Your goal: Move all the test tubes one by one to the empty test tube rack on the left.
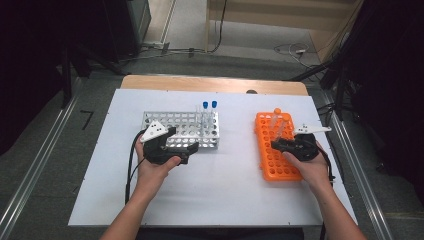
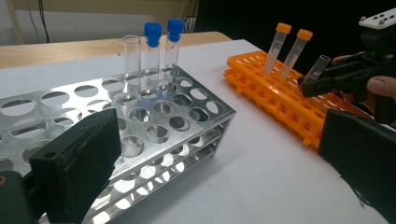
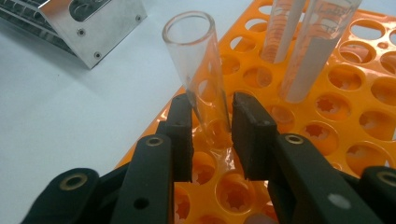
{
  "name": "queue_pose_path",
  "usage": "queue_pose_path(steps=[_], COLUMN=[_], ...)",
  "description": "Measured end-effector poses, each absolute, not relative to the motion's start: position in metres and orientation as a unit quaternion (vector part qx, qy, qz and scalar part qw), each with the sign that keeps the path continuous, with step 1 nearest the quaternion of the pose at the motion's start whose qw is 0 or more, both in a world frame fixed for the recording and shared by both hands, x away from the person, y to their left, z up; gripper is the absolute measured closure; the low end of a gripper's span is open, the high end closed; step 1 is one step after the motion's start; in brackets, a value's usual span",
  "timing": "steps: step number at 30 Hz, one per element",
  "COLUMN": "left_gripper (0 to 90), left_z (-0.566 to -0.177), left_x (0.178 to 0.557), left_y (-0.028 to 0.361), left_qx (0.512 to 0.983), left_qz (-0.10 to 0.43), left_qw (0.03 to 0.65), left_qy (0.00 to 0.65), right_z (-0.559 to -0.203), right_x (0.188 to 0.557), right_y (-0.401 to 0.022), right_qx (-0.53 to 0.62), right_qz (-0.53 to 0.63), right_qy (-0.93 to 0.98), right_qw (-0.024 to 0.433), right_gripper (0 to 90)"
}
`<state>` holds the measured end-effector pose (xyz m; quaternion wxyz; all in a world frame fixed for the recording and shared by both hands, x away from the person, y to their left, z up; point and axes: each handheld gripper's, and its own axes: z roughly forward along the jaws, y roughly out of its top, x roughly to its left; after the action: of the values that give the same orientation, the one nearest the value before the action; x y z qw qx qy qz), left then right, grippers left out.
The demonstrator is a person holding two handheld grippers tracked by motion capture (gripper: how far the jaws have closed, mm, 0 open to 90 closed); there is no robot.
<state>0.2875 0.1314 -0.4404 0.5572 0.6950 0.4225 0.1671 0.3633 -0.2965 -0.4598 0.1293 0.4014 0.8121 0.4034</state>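
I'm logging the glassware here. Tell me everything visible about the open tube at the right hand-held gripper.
The open tube is clear, glass-like and uncapped, with a round rim and nothing seen inside. It leans in a hole of the orange rack, near two capped tubes. The right hand-held gripper has its black pads against the tube's lower part.

No text, label, brand or number can be read anywhere; the two capped tubes [image 3: 299, 42] standing in the orange rack [image 3: 345, 107] on the right carry fine orange graduation marks and faint print, too blurred to make out
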Motion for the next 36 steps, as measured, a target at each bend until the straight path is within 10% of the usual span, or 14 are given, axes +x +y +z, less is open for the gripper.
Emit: queue_pose_path(steps=[36], left_gripper=[0.1], left_z=[-0.435], left_x=[0.284], left_y=[0.128], left_qx=[0.695], left_qz=[0.170], left_qw=[0.563], left_qy=[0.412], right_z=[-0.439], right_x=[0.347], right_y=[-0.302], right_qx=[0.394], right_qz=[0.447], right_qy=[0.780], right_qw=[0.189], right_gripper=[74.3])
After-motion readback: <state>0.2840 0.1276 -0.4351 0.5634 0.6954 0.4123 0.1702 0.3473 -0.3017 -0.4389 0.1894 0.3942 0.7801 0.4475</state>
